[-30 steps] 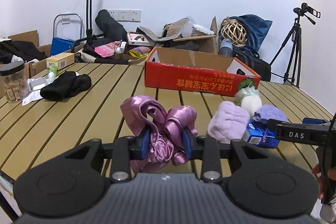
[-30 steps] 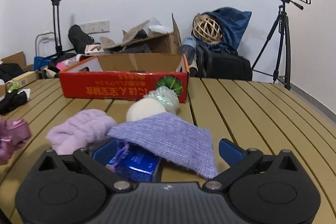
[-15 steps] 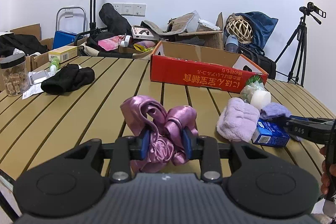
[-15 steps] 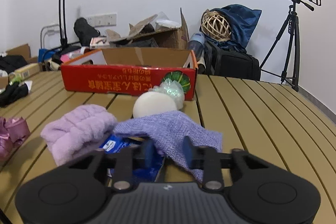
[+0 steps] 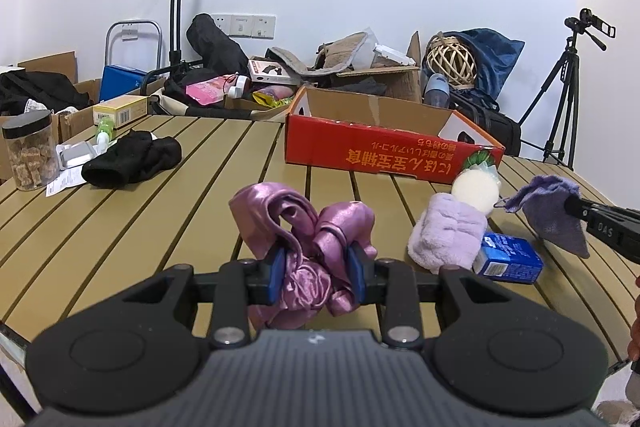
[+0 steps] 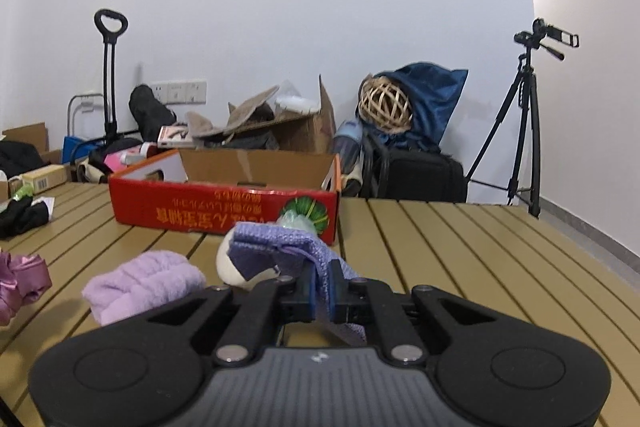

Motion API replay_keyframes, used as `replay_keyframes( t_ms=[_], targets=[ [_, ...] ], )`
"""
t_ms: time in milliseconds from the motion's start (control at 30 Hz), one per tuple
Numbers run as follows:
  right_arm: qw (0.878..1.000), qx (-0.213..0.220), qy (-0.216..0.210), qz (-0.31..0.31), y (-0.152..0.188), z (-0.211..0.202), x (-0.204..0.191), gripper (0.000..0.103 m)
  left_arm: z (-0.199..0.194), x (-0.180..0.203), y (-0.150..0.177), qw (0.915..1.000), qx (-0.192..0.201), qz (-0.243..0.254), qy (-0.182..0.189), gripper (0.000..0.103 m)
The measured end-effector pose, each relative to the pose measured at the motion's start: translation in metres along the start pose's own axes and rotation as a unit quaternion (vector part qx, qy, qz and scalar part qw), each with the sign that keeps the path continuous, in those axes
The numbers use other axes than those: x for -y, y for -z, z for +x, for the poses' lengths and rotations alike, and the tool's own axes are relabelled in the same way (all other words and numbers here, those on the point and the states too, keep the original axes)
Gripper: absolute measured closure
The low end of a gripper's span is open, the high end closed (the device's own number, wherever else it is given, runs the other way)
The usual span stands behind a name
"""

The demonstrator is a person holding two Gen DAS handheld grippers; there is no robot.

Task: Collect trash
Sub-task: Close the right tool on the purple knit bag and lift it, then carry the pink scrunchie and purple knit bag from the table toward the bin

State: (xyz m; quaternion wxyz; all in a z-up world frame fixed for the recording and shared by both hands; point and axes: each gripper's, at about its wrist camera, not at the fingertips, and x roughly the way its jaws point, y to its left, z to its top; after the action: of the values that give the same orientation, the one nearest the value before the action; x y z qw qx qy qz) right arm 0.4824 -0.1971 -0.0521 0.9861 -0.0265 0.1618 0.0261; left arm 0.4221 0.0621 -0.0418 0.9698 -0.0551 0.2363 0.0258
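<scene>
- The left gripper (image 5: 316,277) is pinching a crumpled pink satin cloth (image 5: 304,227) just above the slatted table (image 5: 120,219).
- A fluffy lilac cloth (image 5: 448,235) and blue carton (image 5: 508,259) are lying beside it.
- The right gripper (image 6: 322,291) is squeezing a purple knit cloth (image 6: 280,247), lifted clear of the table, near the red cardboard box (image 6: 224,207).

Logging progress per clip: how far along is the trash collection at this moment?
Done: nothing shows inside the red box from these angles. In hand: the left gripper is shut on the pink satin cloth, and the right gripper has pinched the purple knit cloth and holds it off the table. Left: the fluffy lilac cloth, blue carton and white ball.
</scene>
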Motion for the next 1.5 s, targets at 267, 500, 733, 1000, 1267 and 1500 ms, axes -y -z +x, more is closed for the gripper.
replay_keyframes(
  t_ms=[267,500,733,1000,1267,1500],
  targets=[
    [0.999,0.039,-0.001,0.0,0.007,-0.045,0.006,0.098,-0.028,0.002,0.001,0.9998,0.016,0.003,0.014,0.07],
    [0.996,0.086,-0.014,-0.005,0.007,-0.099,0.007,0.099,-0.06,0.007,0.01,0.9994,0.026,0.0,0.025,0.07],
    [0.993,0.107,-0.046,-0.005,0.018,-0.154,0.008,0.099,-0.101,0.019,0.029,0.9988,0.031,0.008,0.037,0.07],
    [0.992,0.097,-0.076,0.004,0.049,-0.217,0.009,0.099,-0.16,0.029,0.053,0.9977,0.037,0.018,0.054,0.07],
    [0.991,0.082,-0.107,-0.012,0.068,-0.271,0.008,0.099,-0.21,0.032,0.078,0.9972,0.028,0.035,0.06,0.07],
    [0.989,0.039,-0.137,-0.031,0.094,-0.317,0.003,0.099,-0.246,0.03,0.114,0.9968,-0.005,0.051,0.062,0.07]
  ],
)
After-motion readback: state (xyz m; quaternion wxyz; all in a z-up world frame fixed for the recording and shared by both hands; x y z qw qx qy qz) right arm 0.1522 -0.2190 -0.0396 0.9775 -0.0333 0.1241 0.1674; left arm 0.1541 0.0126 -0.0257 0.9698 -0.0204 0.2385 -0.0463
